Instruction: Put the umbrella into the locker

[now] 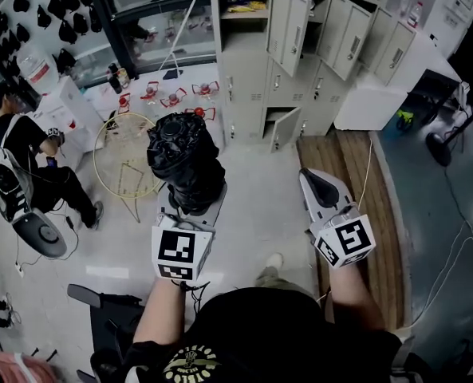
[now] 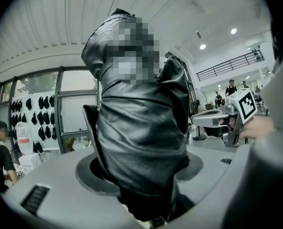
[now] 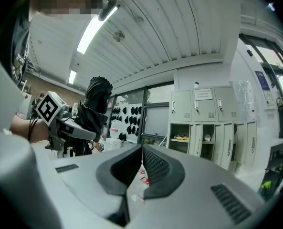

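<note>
Grey lockers (image 1: pixel 300 54) stand ahead. The left gripper (image 1: pixel 191 203) holds the folded umbrella (image 1: pixel 184 159) in wide jaws, and the right gripper (image 1: pixel 313 179) is closed and empty. The slippery fabric may slide out.

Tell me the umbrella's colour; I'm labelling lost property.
Black, slightly glossy; the umbrella shows best in the left gripper view.

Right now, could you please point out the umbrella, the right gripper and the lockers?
umbrella (image 1: pixel 184 162), head view, middle of its folded black fabric.
right gripper (image 1: pixel 312 180), head view, tips of its closed jaws.
lockers (image 1: pixel 248 70), head view, grey front of the left column.
</note>
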Action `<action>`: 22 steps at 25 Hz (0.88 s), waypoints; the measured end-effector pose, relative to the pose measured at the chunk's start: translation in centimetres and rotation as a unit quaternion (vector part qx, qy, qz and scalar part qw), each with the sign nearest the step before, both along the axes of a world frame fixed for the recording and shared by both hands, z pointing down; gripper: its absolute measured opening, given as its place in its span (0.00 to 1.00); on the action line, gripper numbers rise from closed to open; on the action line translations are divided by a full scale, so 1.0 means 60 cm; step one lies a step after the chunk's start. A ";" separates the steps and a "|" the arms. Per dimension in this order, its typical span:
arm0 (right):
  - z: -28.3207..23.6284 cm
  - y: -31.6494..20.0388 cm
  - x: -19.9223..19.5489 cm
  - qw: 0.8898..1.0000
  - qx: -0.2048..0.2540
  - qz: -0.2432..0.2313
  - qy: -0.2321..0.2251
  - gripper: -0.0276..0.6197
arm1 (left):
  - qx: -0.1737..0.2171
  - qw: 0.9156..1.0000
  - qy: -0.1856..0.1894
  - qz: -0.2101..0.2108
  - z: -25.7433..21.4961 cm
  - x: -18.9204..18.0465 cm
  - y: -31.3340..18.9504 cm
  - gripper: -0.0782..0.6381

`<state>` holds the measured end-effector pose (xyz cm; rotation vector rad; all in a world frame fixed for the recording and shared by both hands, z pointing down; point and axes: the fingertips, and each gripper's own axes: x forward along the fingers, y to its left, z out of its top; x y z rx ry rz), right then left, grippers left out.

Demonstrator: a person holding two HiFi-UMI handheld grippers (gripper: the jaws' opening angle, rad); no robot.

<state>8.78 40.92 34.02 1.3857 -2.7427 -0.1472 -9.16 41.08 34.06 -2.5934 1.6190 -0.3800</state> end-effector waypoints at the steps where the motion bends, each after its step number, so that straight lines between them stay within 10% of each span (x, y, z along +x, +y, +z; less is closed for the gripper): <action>1: 0.004 -0.009 0.000 1.000 -0.002 -0.002 -0.001 0.09 | -0.001 1.000 -0.003 -0.002 0.003 0.000 -0.007 0.52; 22: 0.024 -0.167 0.048 0.999 -0.014 -0.031 -0.004 0.09 | -0.017 1.000 -0.003 -0.018 0.024 0.057 -0.166 0.52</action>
